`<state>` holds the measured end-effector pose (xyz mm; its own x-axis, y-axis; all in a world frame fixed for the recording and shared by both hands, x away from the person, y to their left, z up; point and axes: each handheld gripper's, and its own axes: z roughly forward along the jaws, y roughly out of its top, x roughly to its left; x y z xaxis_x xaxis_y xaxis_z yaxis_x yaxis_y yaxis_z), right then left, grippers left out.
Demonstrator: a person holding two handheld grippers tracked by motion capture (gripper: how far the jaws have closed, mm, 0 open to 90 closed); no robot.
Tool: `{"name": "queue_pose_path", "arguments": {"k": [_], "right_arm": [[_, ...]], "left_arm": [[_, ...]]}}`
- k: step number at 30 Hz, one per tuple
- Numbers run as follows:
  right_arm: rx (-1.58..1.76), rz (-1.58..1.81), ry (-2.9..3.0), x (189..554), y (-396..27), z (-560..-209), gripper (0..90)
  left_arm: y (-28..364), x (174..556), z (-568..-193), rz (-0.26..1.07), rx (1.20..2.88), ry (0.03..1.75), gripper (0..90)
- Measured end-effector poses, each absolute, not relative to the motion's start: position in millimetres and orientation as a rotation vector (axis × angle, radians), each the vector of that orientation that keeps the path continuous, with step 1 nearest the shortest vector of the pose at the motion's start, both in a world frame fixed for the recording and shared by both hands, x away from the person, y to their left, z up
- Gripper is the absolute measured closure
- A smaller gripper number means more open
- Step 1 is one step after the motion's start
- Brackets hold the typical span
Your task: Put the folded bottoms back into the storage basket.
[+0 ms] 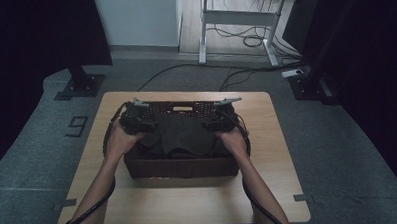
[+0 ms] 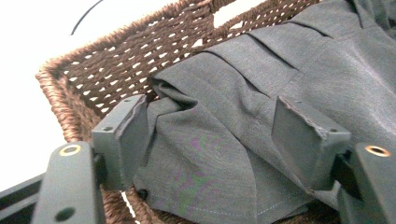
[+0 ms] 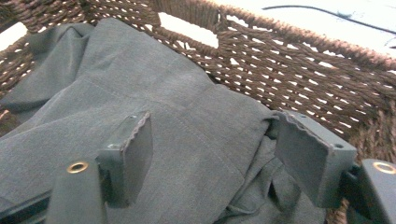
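- The surface [image 1: 189, 202] is a pale wooden top standing on grey carpet, with the person's two forearms coming in over its near edge.
- A dark brown woven basket [image 1: 181, 167] sits in the middle of the surface; its far wall has a handle slot cut through it.
- A dark grey garment [image 1: 180, 135] lies crumpled inside the basket, covering most of its floor and bunching up toward both side walls.
- The left hand-held gripper [image 2: 212, 128] hangs over the basket's left end. Its jaws stand apart, with a fold of the garment lying between them; the pads do not press on the cloth, though the left pad sits just beside a raised crease.
- The right hand-held gripper [image 3: 217, 151] hangs over the basket's right end, near the woven wall. Its jaws are also spread, the garment lying loose between and beneath them, not pinched.
- A small dark button or rivet [image 2: 142, 193] shows near the garment's hem, just beside the basket's weave.
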<state>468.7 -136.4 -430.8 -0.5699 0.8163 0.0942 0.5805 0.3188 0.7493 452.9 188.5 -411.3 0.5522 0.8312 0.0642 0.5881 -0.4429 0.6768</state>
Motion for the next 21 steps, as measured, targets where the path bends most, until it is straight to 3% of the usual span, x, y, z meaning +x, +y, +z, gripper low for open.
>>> {"name": "queue_pose_path", "arguments": {"k": [13, 21], "right_arm": [[1.186, 1.135, 2.345, 460.1, -138.2, -430.2, 13.6], [1.161, 1.143, 2.341, 451.4, -149.0, -423.7, 6.8]], "left_arm": [[202.6, 441.1, -412.6, 0.469, 2.152, 1.098, 5.4], [211.8, 429.7, -408.8, 0.501, 2.128, 1.055, 0.7]]}}
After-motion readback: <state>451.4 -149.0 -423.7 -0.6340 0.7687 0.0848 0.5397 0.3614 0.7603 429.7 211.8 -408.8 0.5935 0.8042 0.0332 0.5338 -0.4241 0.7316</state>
